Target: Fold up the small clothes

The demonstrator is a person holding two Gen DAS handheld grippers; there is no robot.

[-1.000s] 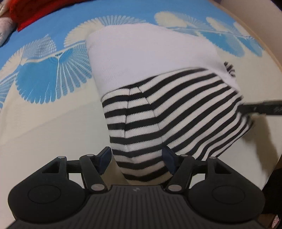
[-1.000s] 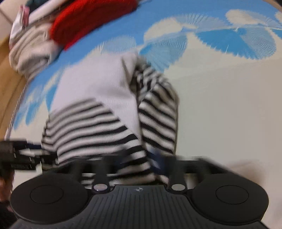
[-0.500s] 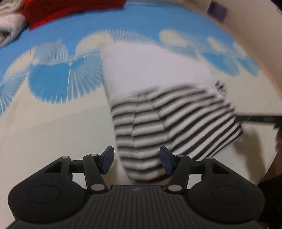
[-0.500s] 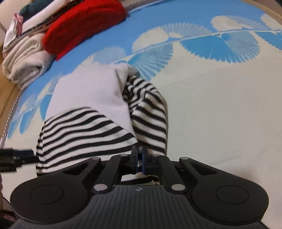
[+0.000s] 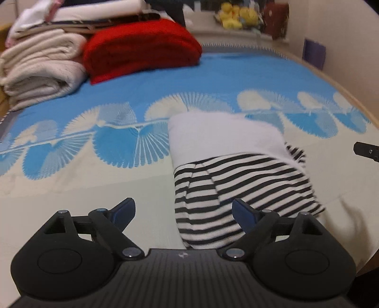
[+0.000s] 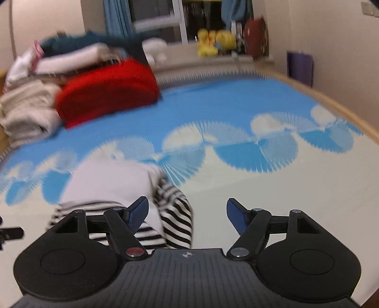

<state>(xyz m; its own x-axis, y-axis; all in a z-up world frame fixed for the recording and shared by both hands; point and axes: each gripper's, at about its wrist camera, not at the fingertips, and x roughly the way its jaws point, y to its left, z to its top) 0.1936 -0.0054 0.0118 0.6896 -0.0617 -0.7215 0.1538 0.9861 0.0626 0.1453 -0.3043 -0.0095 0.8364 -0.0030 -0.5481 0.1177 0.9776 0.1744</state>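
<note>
Where the top is: We see the small striped top lying on the bed cover, which is blue and cream with fan shapes. It lies in the middle of the cover, near to us.

What is done: We think the top is already folded. It looks like a tidy little bundle, white at the far end and black-and-white stripes at the near end.

Left tool: Our left tool is wide apart and holds nothing. The striped end lies just past its right blue tip.

Right tool: Our right tool is wide apart too, and holds nothing. The top is low and to the left of it.

What is left: We guess this top needs only a pat flat or a move to the pile. We see no other loose small clothes to fold.

What the left view shows: It shows the whole folded shape and its neat edges. It shows the red blanket and the cream towels sharply, stacked at the far left of the bed.

What the right view shows: It is blurry. It shows one striped part hanging loose on the right side of the bundle, much of which the left view hides. It shows more of the room: the blue curtain and yellow soft toys on the ledge.
</note>
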